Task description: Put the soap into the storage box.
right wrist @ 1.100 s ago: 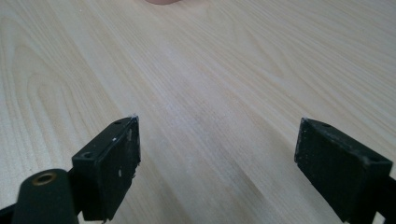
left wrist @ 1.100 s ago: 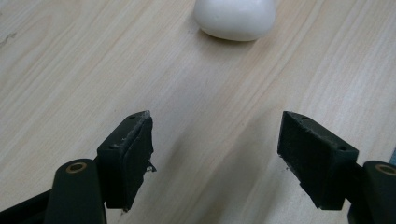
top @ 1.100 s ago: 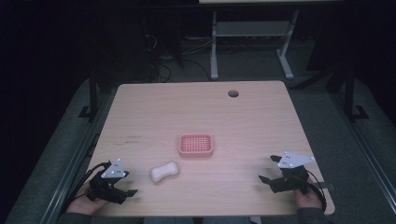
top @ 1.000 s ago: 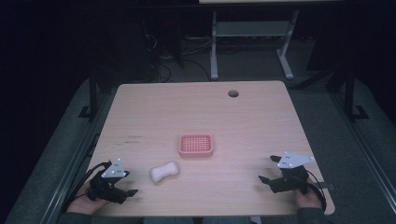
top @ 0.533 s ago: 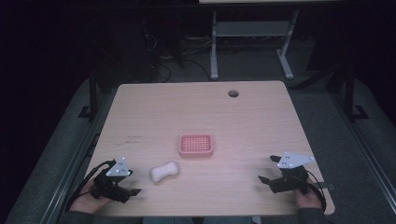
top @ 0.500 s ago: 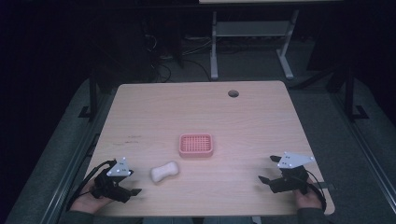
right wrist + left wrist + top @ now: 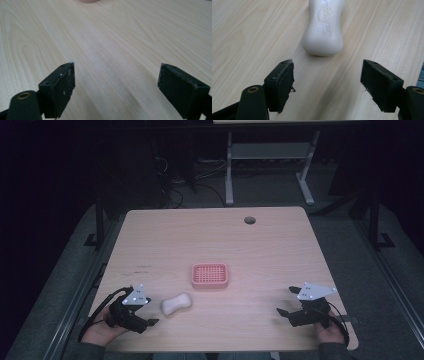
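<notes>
A white, waisted soap bar (image 7: 176, 303) lies on the wooden table (image 7: 215, 240), near the front left. My left gripper (image 7: 149, 312) rests just left of it, open, jaws pointing at the bar. In the left gripper view the soap bar (image 7: 324, 27) lies a short way beyond the open left gripper (image 7: 327, 85), with embossed lettering facing up and nothing between the jaws. A pink slotted soap dish (image 7: 210, 275) sits empty mid-table, behind and to the right of the soap. My right gripper (image 7: 286, 301) stands open near the front right; the right gripper view has its jaws (image 7: 116, 87) over bare wood.
A round cable hole (image 7: 249, 220) is at the table's far side. A pink edge of the dish (image 7: 88, 1) peeks in at the top of the right gripper view. Dark floor, cables and a grey table frame (image 7: 230, 165) lie beyond the table.
My left gripper has slid a little to the right, closer to the soap bar. The right gripper, soap and dish have stayed put.
</notes>
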